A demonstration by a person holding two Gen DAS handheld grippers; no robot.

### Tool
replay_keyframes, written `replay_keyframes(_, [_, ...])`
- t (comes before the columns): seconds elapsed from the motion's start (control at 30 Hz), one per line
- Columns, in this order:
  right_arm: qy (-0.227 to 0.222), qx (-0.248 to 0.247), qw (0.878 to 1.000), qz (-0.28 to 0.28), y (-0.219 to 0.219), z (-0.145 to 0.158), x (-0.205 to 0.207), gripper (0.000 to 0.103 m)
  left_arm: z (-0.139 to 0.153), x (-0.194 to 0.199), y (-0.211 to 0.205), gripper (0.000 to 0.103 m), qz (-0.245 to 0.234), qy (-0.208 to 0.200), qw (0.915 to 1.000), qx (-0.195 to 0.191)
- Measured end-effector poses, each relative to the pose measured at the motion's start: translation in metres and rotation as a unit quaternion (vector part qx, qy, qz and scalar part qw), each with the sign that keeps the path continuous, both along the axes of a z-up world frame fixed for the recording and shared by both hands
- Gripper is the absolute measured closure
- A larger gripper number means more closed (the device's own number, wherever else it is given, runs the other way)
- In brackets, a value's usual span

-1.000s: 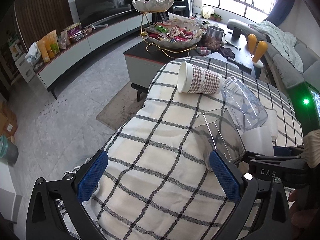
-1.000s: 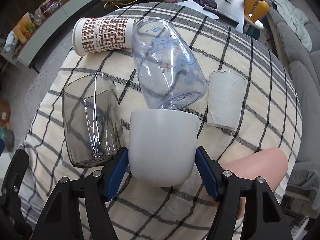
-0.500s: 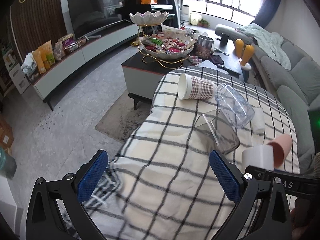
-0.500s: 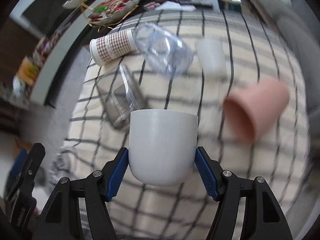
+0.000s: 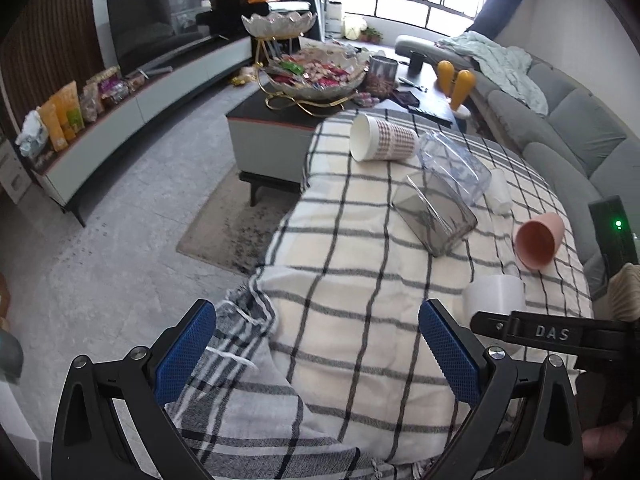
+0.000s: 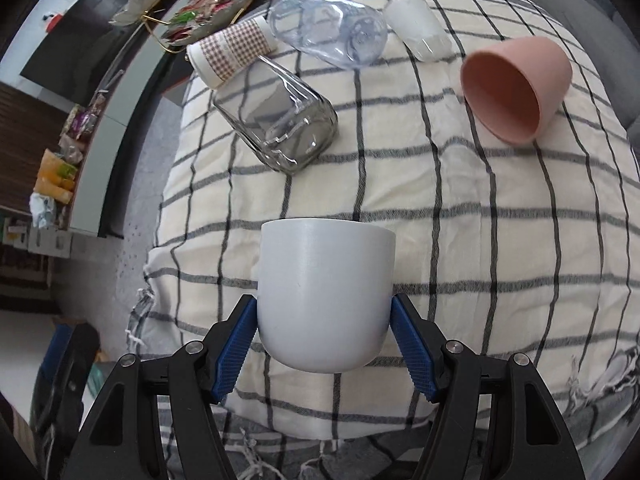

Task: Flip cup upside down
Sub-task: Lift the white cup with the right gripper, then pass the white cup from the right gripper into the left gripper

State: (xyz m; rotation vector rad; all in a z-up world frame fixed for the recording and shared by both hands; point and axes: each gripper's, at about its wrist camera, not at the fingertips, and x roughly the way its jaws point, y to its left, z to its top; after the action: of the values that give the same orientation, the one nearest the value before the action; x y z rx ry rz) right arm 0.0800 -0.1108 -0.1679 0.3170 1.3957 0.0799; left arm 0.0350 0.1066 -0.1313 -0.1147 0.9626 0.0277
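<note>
My right gripper [image 6: 325,340] is shut on a white cup [image 6: 325,292], holding it by its sides above the near part of the checked tablecloth [image 6: 460,200]. The cup's rounded base is toward the camera and its rim points away. The same cup [image 5: 495,295] shows in the left wrist view beside the right gripper's black arm. My left gripper [image 5: 316,356] is open and empty over the cloth's near left edge.
Several cups lie on their sides on the cloth: a pink cup [image 6: 516,88], a smoky glass [image 6: 280,120], a clear blue-printed tumbler [image 6: 332,32], a houndstooth paper cup [image 6: 232,52] and a frosted cup [image 6: 420,28]. A coffee table with a snack bowl [image 5: 316,76] stands beyond. A grey sofa [image 5: 560,128] is right.
My right gripper lifted the white cup and pulled it back toward the near edge, away from the other cups. The left gripper also drew back and up. The pink cup came fully into view.
</note>
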Motion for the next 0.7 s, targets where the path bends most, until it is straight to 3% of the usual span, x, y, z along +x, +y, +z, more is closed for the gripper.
replay_keyframes(0.2, [0.017, -0.013, 1.0, -0.001, 0.005, -0.015, 0.0, 0.035, -0.014, 0.001, -0.002, 0.0, -0.019, 0.017, 0.9997, -0.001])
replay_keyframes(0.47, [0.01, -0.017, 1.0, -0.001, 0.007, -0.011, -0.002, 0.035, -0.014, 0.001, -0.004, 0.0, -0.025, 0.024, 0.9994, -0.003])
replay_keyframes(0.57, [-0.014, -0.015, 1.0, -0.007, -0.001, 0.005, -0.01, 0.025, -0.011, 0.0, -0.006, 0.0, -0.029, 0.023, 0.9993, -0.01])
replay_keyframes(0.7, [-0.056, -0.015, 0.998, -0.007, -0.009, 0.029, -0.019, 0.023, -0.011, -0.003, -0.015, 0.0, -0.038, 0.026, 0.9987, -0.024])
